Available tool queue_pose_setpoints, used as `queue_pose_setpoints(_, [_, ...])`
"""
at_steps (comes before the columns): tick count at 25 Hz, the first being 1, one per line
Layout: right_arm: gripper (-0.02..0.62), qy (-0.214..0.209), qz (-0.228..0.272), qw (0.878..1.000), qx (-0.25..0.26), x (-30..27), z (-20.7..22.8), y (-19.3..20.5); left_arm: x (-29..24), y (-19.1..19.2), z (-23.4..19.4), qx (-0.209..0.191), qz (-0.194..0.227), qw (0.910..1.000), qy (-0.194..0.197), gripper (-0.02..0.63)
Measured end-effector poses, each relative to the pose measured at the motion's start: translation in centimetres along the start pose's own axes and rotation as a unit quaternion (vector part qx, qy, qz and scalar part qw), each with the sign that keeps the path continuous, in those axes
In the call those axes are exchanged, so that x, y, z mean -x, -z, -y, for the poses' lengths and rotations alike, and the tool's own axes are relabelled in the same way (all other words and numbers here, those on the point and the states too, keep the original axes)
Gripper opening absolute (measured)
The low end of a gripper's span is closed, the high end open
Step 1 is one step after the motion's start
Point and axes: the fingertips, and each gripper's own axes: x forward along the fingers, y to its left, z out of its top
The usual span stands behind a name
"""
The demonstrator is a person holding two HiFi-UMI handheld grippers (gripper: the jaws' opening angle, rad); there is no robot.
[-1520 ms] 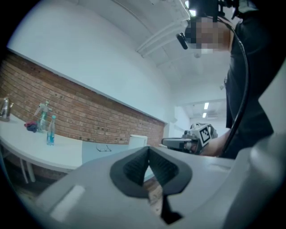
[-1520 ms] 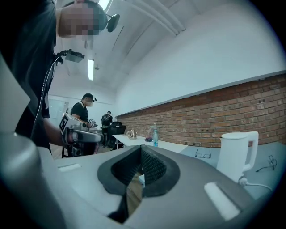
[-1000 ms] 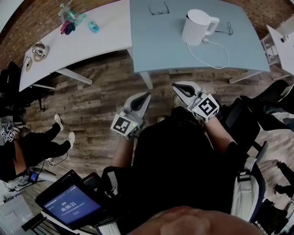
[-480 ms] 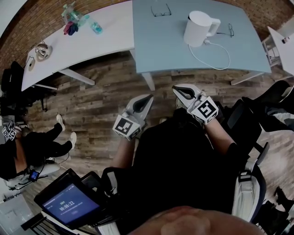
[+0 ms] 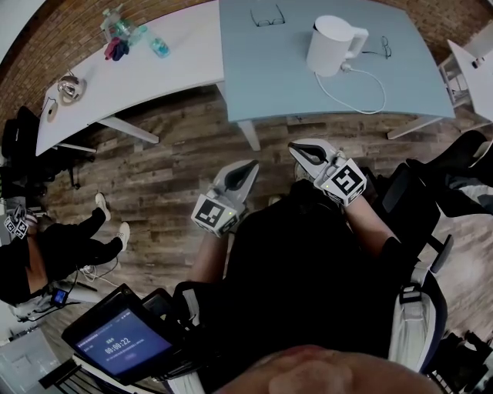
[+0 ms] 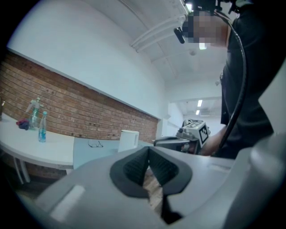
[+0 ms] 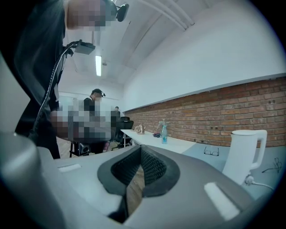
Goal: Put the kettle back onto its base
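Where the blue-grey surface runs across the top of the head view, the white kettle stands upright near its far side, handle to the right, w/ a white cord plugged in low at its foot & looping over the surface toward me. Can't tell if a base sits under it. Glasses lie to its left, a 2nd pair just right of the handle. My left gripper & right gripper hang side by side over the wood floor, short of the surface, well apart from the kettle. Fingers on each are pressed together, nothing held. Bottles stand on the white surface at left.
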Motion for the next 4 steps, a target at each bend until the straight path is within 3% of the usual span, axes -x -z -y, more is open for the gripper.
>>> queue_pose_setpoints(4, [0.002, 0.006, -0.002, 1.0, -0.009, 0.19, -0.2, 0.07, -0.12, 0.06, 0.43, 0.0, 0.005, 1.0, 0.007, 0.002])
